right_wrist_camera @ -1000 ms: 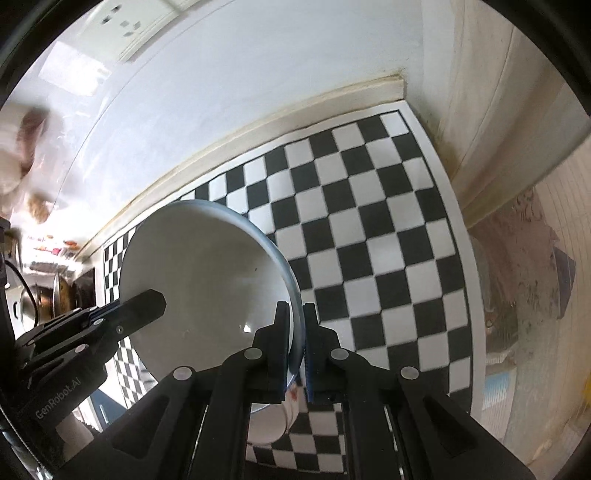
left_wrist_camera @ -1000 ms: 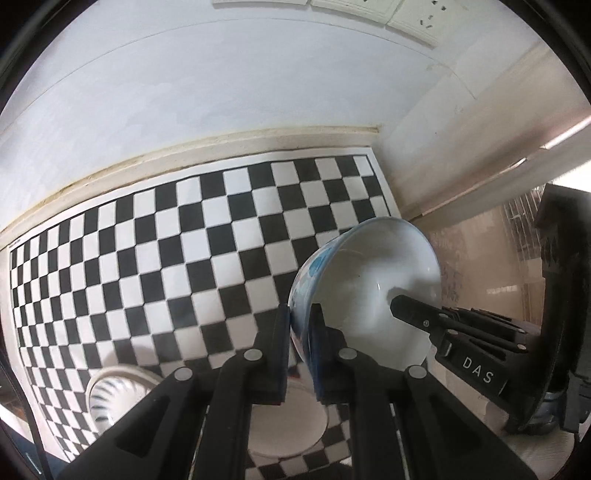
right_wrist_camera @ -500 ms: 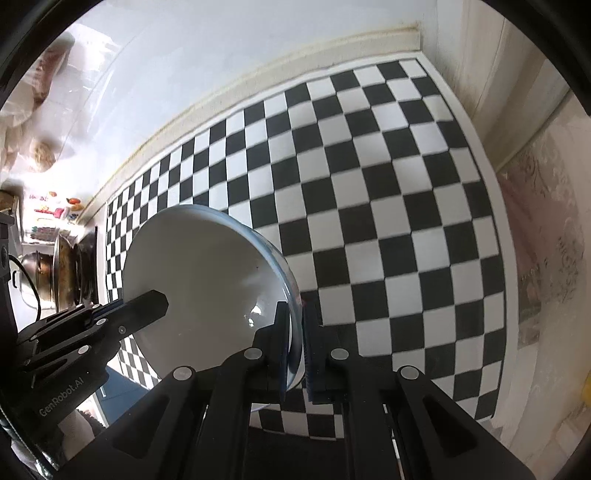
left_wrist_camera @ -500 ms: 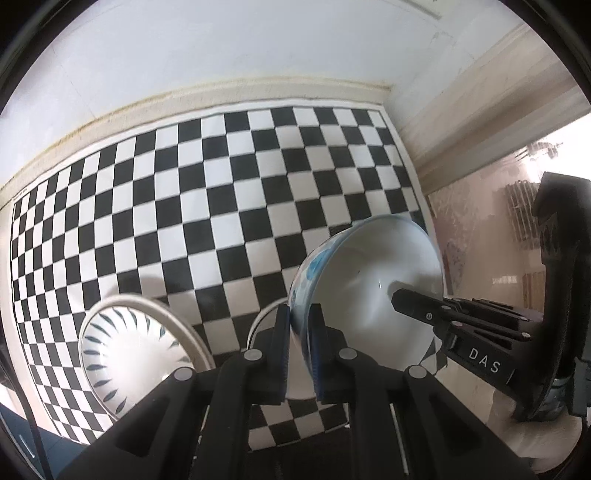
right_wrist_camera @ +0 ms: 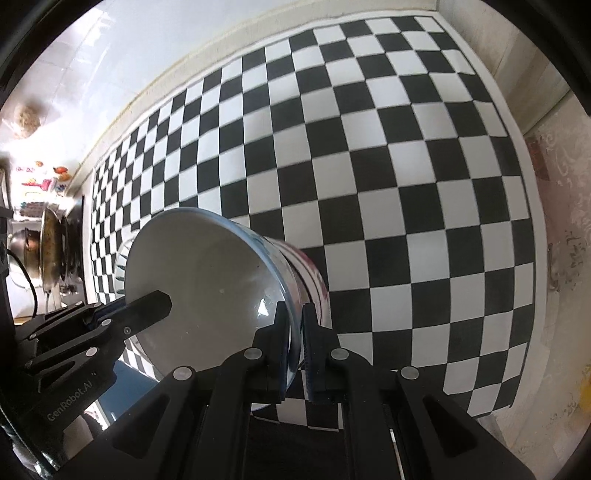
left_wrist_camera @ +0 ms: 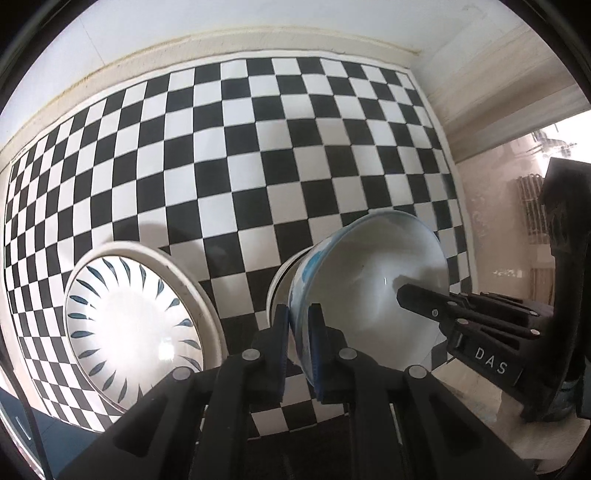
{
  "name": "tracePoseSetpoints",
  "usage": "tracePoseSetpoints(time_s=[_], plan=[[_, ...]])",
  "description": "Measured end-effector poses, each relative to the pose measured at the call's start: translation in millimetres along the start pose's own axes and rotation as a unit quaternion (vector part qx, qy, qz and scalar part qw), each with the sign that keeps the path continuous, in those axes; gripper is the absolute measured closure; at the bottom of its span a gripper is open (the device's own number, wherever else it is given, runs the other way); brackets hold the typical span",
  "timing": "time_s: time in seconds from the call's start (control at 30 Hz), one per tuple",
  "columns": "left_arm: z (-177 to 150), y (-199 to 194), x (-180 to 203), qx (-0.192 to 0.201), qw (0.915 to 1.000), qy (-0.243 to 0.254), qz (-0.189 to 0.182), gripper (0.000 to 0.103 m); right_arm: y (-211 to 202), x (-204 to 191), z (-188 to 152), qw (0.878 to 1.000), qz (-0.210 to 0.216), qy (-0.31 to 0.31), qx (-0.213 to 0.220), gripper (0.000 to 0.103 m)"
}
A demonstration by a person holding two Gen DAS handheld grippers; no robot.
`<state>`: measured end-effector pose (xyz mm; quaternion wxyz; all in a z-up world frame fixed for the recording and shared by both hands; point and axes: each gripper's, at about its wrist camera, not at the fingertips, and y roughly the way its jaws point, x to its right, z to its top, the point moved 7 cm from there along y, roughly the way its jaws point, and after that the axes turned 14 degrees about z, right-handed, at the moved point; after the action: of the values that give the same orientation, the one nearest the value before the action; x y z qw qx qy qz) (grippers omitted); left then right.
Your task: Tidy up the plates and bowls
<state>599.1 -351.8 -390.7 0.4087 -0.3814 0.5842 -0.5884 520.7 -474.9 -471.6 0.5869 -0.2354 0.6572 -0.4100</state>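
While both grippers' fingers (left_wrist_camera: 281,325) pinch its rim, bowl (left_wrist_camera: 369,295) tilts.

A black-and-white checkered mat (left_wrist_camera: 236,155) covers the counter, its far edge meeting a cream trim strip (left_wrist_camera: 258,35) at the foot of a white wall (right_wrist_camera: 122,48). To the right, a pale wooden frame (left_wrist_camera: 498,110) borders the mat, with bright daylight beyond it. A marbled beige surface (right_wrist_camera: 561,236) lies right of the mat. At far left, pans (right_wrist_camera: 51,251) stand on a stove.
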Motion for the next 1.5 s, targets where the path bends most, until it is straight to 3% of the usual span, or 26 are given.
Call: tracePoseSetpoints(time_s=[0.67,1.5], plan=[[-14,29,-3,-0.035,0.9993,-0.01,0.009,0.095,33,-4,-4,0.999,-0.012,-0.007,-0.032,0.094],[-6,45,-9,-0.071,0.997,-0.024,0.02,0.094,40,-1,0,0.998,-0.021,0.032,-0.058,0.093]])
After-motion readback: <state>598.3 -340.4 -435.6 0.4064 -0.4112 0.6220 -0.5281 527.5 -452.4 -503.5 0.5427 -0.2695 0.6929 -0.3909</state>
